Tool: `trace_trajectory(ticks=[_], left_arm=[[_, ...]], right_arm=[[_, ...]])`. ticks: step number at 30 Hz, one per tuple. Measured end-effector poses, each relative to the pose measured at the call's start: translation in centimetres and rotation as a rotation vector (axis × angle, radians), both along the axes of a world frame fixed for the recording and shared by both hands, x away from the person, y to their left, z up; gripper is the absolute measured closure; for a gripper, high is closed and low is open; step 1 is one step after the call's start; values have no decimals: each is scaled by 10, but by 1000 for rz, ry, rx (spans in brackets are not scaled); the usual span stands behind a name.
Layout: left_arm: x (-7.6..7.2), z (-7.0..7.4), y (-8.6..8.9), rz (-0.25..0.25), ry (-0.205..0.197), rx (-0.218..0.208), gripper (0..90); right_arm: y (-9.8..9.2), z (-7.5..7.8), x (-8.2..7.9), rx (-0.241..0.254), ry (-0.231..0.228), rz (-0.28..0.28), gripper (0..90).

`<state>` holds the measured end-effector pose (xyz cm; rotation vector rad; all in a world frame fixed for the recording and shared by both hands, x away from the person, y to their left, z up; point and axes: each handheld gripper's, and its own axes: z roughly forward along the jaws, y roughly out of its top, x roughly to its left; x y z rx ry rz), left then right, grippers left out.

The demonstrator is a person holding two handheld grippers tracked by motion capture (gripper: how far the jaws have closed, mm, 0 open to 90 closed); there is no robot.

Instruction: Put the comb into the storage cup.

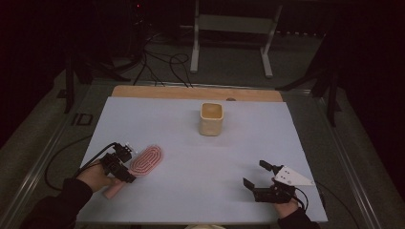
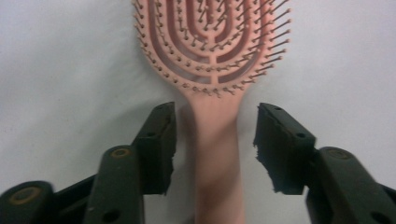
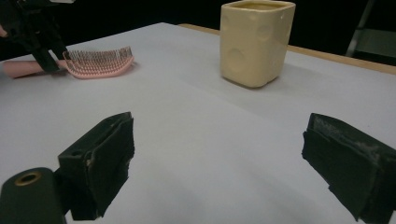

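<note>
- Left gripper (image 2: 215, 140), jaws spread and holding nothing, straddles the pink hairbrush (image 2: 215, 93) handle, which runs straight ahead between them.
- Right gripper (image 1: 260, 177) rests wide open, empty, well apart.

Both claws are held low over the tabletop (image 1: 191, 143), jaws apart.

The left claw (image 1: 123, 164) is gripped in the left hand (image 1: 95, 175) at the near left, a dark sleeve (image 1: 57, 207) being seen behind it; in the left gripper view its black jaws are seen parted, the left claw (image 2: 215, 140) being set astride a pink handle (image 2: 218, 158) with a gap left on either side (no contact can be made out). The right claw (image 1: 255, 174) is held at the near right by the right hand (image 1: 286, 207), and its jaws are spread wide in the right gripper view, nothing being held between them.
</note>
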<state>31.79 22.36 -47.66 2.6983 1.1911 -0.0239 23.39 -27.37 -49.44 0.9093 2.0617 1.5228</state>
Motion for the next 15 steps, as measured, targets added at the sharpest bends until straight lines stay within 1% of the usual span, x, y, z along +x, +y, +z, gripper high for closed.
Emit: trace_trajectory(ticks=[4,6,7,8,9,10,13,15], left_arm=[[1,-2,0,6,11,2,604],[3,-2,-1,5,19,3,624],[3,-3,-1,13,21,6,626],[3,-3,-1,19,26,4,658],[4,-4,-2,13,29,6,659],[3,-5,-2,19,30,9,661],[3,-7,-3,23,41,12,685],[4,-8,-1,38,51,-2,689]], right_arm=[[0,0,0,1,1,1,90],[0,0,0,0,-1,1,90],[0,0,0,1,-4,1,90],[0,0,0,2,-5,1,90],[0,0,0,2,-3,0,90],[-1,0,0,0,1,0,90],[0,0,0,1,-8,1,90],[0,0,0,2,-6,1,90]])
